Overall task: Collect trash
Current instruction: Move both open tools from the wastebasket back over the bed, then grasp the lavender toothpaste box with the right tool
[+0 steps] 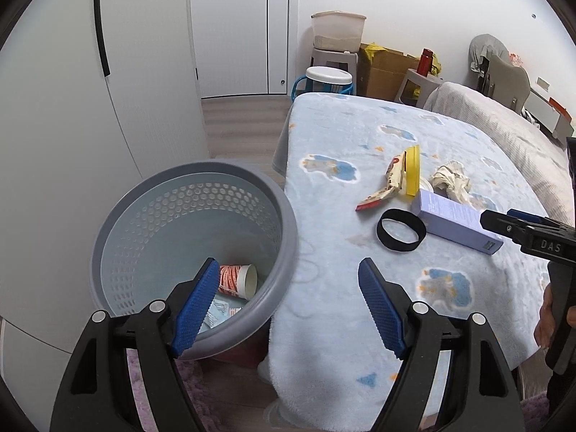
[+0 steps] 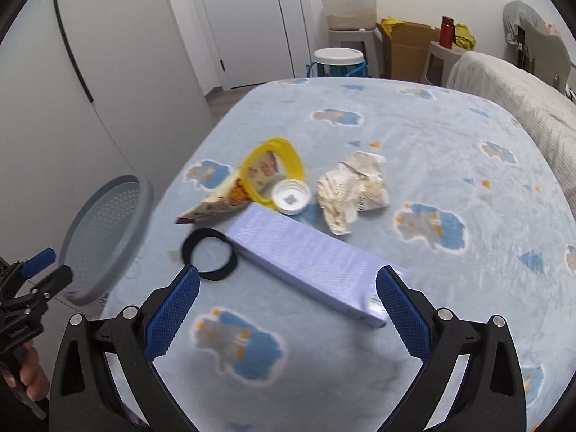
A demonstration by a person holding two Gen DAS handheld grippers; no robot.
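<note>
Both the left hand-held gripper (image 1: 288,309) and the right hand-held gripper (image 2: 288,309) gape, released; the right's pad at three o'clock may nudge the purple box (image 2: 306,262) askew.

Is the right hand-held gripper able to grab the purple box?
Probably yes. The right hand-held gripper is open, pointing at the purple box, whose near end lies by one pad, nothing covering it.

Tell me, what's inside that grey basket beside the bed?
Inside the grey basket lies a red-and-white paper cup on its side, with a pale printed wrapper beside it. The left tool and the near rim cover part of the bottom, so more may be there.
</note>
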